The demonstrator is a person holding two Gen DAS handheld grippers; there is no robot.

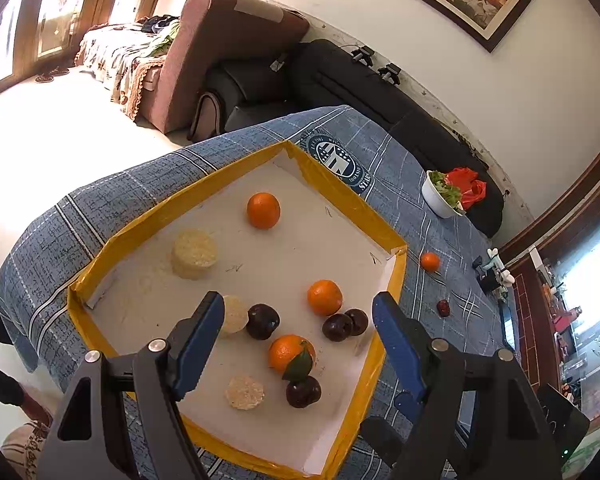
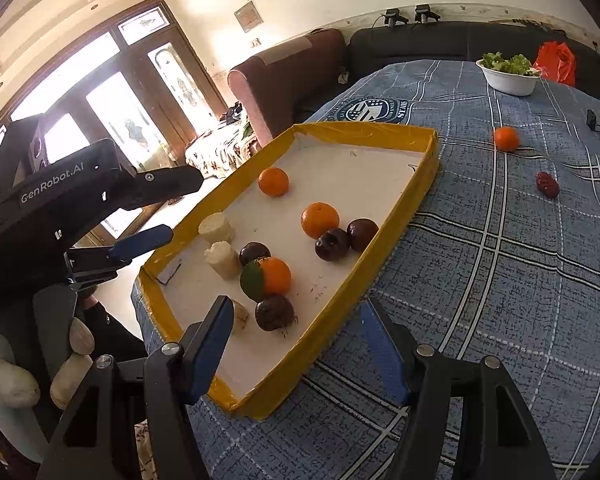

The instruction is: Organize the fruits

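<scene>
A shallow white tray with a yellow taped rim (image 1: 340, 196) (image 2: 380, 132) lies on the blue checked tablecloth. It holds three oranges, one with a leaf (image 1: 290, 354) (image 2: 274, 276), several dark plums (image 1: 263, 321) (image 2: 274, 312) and pale cylinder pieces (image 1: 194, 254) (image 2: 216, 228). Outside it on the cloth lie a small orange (image 1: 429, 261) (image 2: 506, 138) and a dark red fruit (image 1: 443, 308) (image 2: 547, 184). My left gripper (image 1: 300, 336) is open and empty above the tray's near part. My right gripper (image 2: 300, 344) is open and empty over the tray's near corner. The left gripper also shows in the right wrist view (image 2: 156, 208).
A white bowl of salad (image 1: 440, 196) (image 2: 508, 74) and a red bag (image 1: 470, 186) (image 2: 556, 62) stand at the far table edge. A black sofa and a brown armchair (image 1: 220, 56) lie beyond. Small dark devices (image 1: 490, 276) sit at the right table edge.
</scene>
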